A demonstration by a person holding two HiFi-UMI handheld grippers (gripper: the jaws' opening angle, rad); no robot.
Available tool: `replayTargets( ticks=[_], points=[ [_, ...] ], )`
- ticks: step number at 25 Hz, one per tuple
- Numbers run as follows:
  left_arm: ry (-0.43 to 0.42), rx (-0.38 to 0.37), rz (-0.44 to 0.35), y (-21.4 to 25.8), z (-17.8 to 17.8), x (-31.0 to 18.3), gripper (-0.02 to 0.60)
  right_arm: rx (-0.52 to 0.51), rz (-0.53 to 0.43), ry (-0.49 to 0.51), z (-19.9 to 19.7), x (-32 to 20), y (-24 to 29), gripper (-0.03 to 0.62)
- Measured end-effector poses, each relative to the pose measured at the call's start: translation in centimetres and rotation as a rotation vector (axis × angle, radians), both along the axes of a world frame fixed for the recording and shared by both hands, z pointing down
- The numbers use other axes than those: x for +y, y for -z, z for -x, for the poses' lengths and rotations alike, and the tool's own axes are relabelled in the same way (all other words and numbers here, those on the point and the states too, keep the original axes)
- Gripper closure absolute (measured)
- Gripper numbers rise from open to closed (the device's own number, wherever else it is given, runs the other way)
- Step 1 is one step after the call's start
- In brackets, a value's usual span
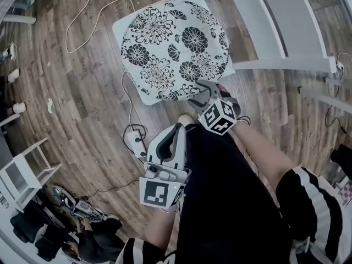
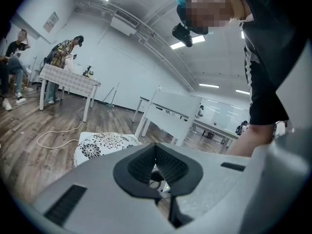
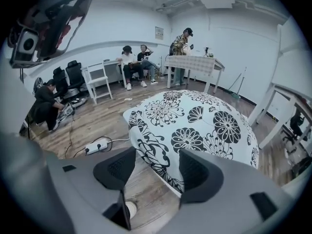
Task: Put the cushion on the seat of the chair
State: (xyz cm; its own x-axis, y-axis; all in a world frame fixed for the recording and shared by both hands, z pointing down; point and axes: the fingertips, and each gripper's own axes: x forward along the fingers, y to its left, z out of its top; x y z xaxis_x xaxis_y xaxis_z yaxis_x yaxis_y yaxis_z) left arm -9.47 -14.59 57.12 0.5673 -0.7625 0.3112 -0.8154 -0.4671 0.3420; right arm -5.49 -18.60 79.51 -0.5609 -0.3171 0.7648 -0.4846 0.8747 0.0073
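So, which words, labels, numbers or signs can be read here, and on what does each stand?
No text is readable.
Pale wall poster: too small and blurred.
Small dark wall frame: too small.
Black-and-white marker cube at the left and the one at the right: square patterns, no letters.
White square cushion with black flowers: print only, no words.

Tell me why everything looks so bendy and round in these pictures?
A wide lens does that. Head view: the floor boards curve around the sharp flowered cushion. Left gripper view: black corners ring the picture, and the ceiling lights glare white. Right gripper view: the walls bow and the cushion swells like a ball.
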Motion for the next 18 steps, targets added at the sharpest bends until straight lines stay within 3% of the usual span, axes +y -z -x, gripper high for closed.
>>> replayTargets(
  ticks=[4, 7, 14, 18],
  points=[
    [-0.016, -0.01, 0.001, -0.1, 0.1, 0.3, 0.578, -0.111, 0.036, -0.087, -0.1, -0.5, 1.2, 0.33],
    [-0.02, -0.019, -0.002, -0.1, 0.5, 0.3, 0.578, -0.163, 0.029, -0.094, 0.1, -0.7, 2.0, 0.33],
    [-0.024, -0.03, -0.006, 0.0, 1.0, 0.0, 0.578, -0.101, 0.031, -0.081, -1.1, -0.7, 2.6, 0.33],
    [-0.018, -0.034, -0.014, 0.2, 1.2, -0.4, 0.578, -0.181, 0.075, -0.152, -1.3, -0.9, 4.4, 0.33]
  ],
)
